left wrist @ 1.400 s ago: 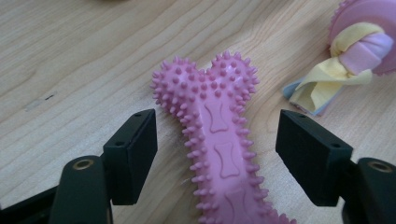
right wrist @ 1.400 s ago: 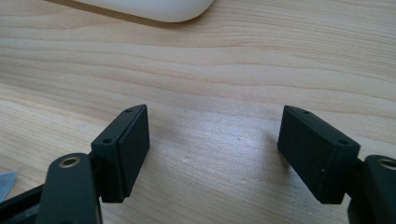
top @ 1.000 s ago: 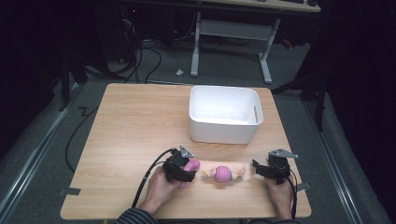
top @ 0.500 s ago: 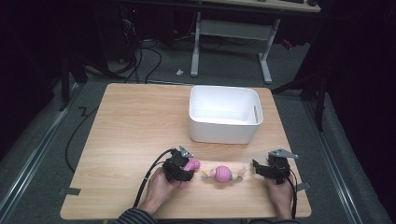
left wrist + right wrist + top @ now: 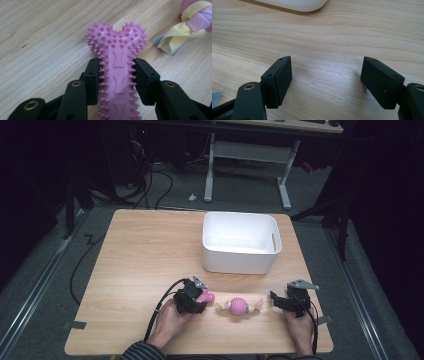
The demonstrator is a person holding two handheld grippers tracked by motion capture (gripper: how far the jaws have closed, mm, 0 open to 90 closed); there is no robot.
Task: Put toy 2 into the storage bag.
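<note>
Left gripper view: the pink spiky bone toy [image 5: 117, 75] lies on the wooden table [image 5: 42, 45], and the left gripper [image 5: 117, 81] has just clamped its shaft, so a lift looks ready. The right gripper [image 5: 327, 80] gapes empty nearby; the white bin [image 5: 240, 242] stands beyond, a likely destination.

Pink bone toy [image 5: 117, 75] btm end cut off — left gripper view.

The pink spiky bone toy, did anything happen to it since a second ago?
The left gripper has just been closing its jaws and now clamps the pink spiky bone toy. Neither hand visibly moved. The right gripper stays open; rope ball toy and white bin unmoved.
</note>
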